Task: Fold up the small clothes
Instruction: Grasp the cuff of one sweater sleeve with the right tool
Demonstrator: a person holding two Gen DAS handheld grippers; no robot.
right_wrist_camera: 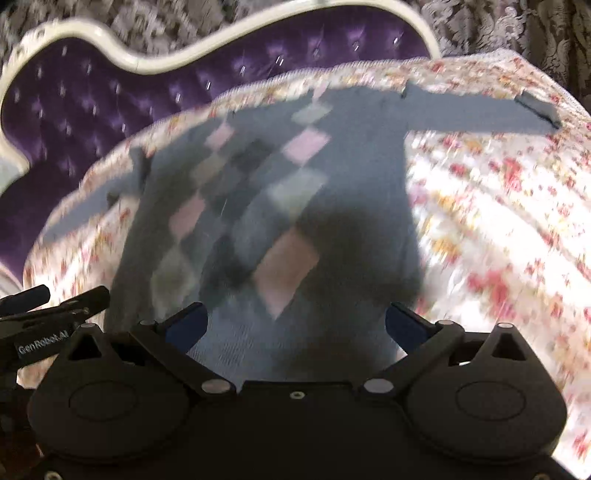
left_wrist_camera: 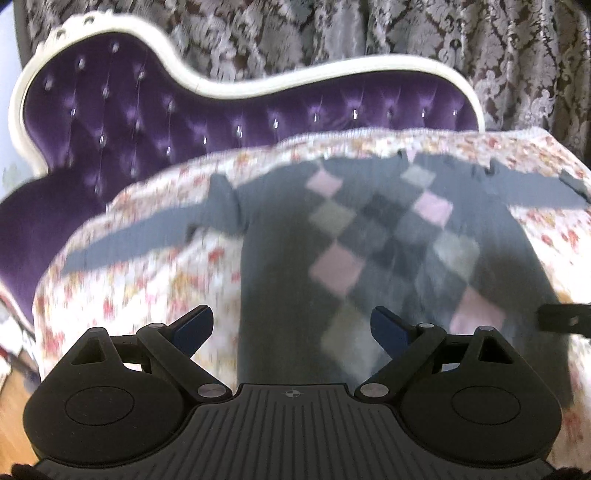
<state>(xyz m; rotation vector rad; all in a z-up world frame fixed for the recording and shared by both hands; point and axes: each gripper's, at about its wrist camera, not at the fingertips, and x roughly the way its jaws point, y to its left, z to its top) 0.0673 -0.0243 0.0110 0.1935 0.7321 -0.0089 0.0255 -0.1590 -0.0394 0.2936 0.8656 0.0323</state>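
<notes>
A grey sweater (left_wrist_camera: 288, 236) with a diamond pattern of pink, pale green and dark squares lies spread flat, front side up, on a surface covered by a floral cloth (left_wrist_camera: 147, 288) with small red and yellow flowers on white. Both sleeves are stretched out to the sides; the left sleeve (left_wrist_camera: 129, 240) goes down toward the edge of the cloth, and the right sleeve (right_wrist_camera: 476, 110) reaches outward with its cuff turned a little. The neck of the sweater points away from the cameras, and the hem is nearest to them.

The left tool (left_wrist_camera: 291, 328) is above the lower part of the sweater, near the hem. Its jaws stand wide apart and hold nothing; the blue fingertips (left_wrist_camera: 194, 326) show on each side with cloth visible between them. The right tool (right_wrist_camera: 295, 325) is also over the hem area, a little more to the right side of the garment, with jaws equally wide and empty. In the right wrist view the left tool appears at the left edge as a dark part with a white label.

Behind the covered surface stands a purple tufted sofa (left_wrist_camera: 110, 122) with a cream curved frame, and behind it hangs a patterned brown and grey curtain (left_wrist_camera: 443, 33). Both views are blurred.
</notes>
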